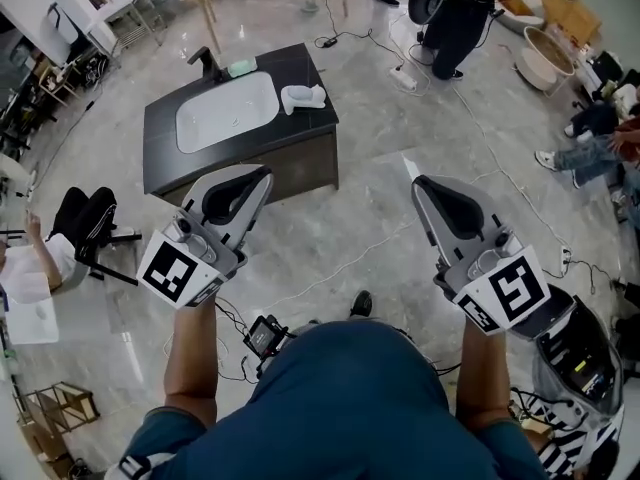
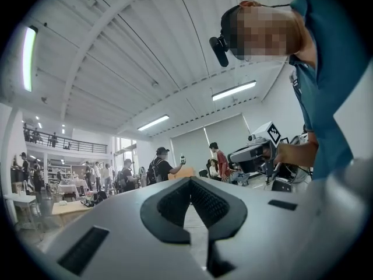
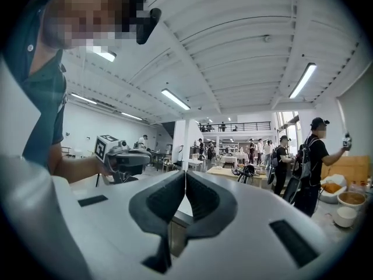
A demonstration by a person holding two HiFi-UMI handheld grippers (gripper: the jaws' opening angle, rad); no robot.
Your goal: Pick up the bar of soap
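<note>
Head view shows us well apart from the sink surface (image 1: 300, 63). We think the bar of soap (image 1: 241, 68) lies at its back edge, beside the faucet (image 1: 205, 63). Our left tongs (image 1: 267, 174) and right tongs (image 1: 417, 180) are closed and hold nothing. Next we must step close and open one.

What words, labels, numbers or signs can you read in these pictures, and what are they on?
None can be read.
The left cube on the left gripper: black-and-white square marker, no letters.
The right cube on the right gripper: same kind of marker, no letters.
Anything else: too small to read.
</note>
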